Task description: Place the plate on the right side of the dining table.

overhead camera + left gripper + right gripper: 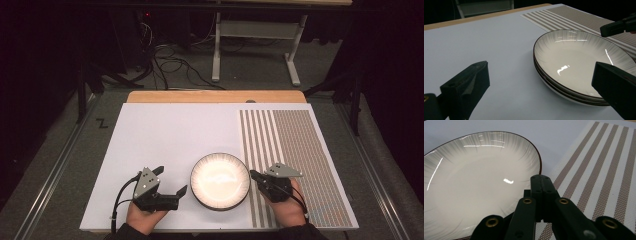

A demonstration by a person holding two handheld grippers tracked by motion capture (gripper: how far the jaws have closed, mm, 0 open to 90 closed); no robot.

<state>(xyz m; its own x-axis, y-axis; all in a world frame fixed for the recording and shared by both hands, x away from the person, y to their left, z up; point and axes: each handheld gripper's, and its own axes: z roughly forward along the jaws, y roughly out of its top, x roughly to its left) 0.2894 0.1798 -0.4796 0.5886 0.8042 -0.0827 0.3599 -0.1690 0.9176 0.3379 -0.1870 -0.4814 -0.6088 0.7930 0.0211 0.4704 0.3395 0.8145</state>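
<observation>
I see a stack of shallow white ceramic plates with thin dark rims [220,180] sitting low in the centre of the high view, on the white bench sheet [165,135]. My left gripper [172,181] hangs just left of the stack with its jaws spread wide and nothing between them. My right gripper [253,175] sits at the stack's right edge, jaws pressed together and empty. A brown-striped woven mat [295,150] covers the bench's right side. Beyond it, at the top of the frame, lie grey carpet, tangled black cables [170,62] and a white desk frame [255,35].
</observation>
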